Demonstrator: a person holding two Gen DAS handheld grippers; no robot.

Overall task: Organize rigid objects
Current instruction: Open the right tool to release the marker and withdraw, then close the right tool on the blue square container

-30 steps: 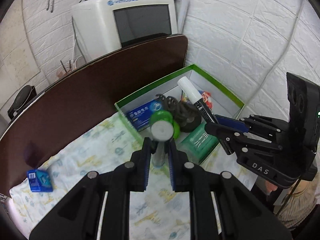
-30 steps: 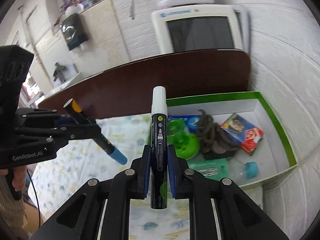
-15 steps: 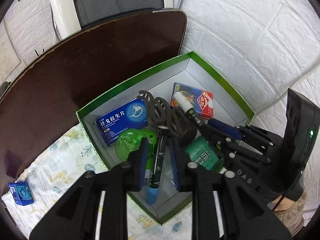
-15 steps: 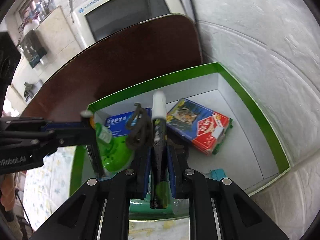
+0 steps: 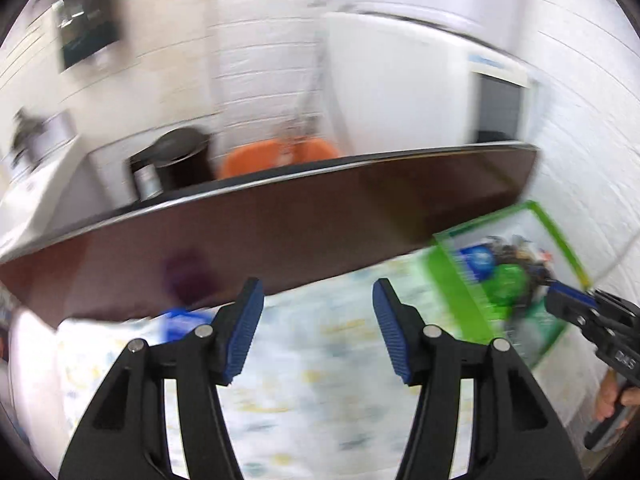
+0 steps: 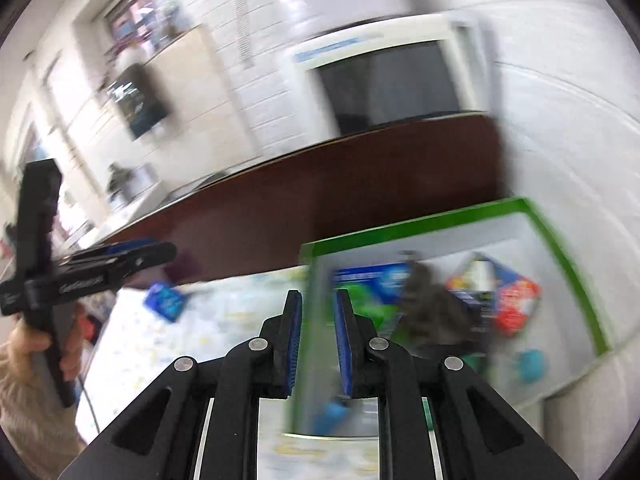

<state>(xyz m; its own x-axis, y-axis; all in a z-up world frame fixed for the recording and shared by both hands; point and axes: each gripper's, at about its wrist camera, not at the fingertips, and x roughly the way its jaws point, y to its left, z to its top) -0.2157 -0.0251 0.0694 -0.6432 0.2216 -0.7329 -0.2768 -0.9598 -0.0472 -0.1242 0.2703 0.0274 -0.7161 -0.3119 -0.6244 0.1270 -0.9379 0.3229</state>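
Observation:
Both views are blurred by motion. The green-rimmed box [image 6: 560, 248] sits at the right of the cloth-covered table and holds several items: a blue packet, a green item, a dark tangle and a red-and-blue card pack [image 6: 508, 300], with a white-capped marker lying on them. The box also shows in the left wrist view [image 5: 464, 284]. A small blue box [image 6: 164, 300] lies on the cloth at the left [image 5: 180, 326]. My left gripper [image 5: 318, 330] is wide open and empty above the cloth. My right gripper [image 6: 317, 338] is open a little and empty, at the box's left wall.
A dark brown board [image 5: 280, 232] stands along the back of the table. A white monitor [image 6: 384, 80] sits behind it. A white brick wall [image 6: 580, 140] is close on the right. The patterned cloth [image 5: 300, 380] covers the table.
Both grippers have let go of their markers into the green box and pulled back out. The left gripper has opened wide and swung left; the right one has opened slightly.

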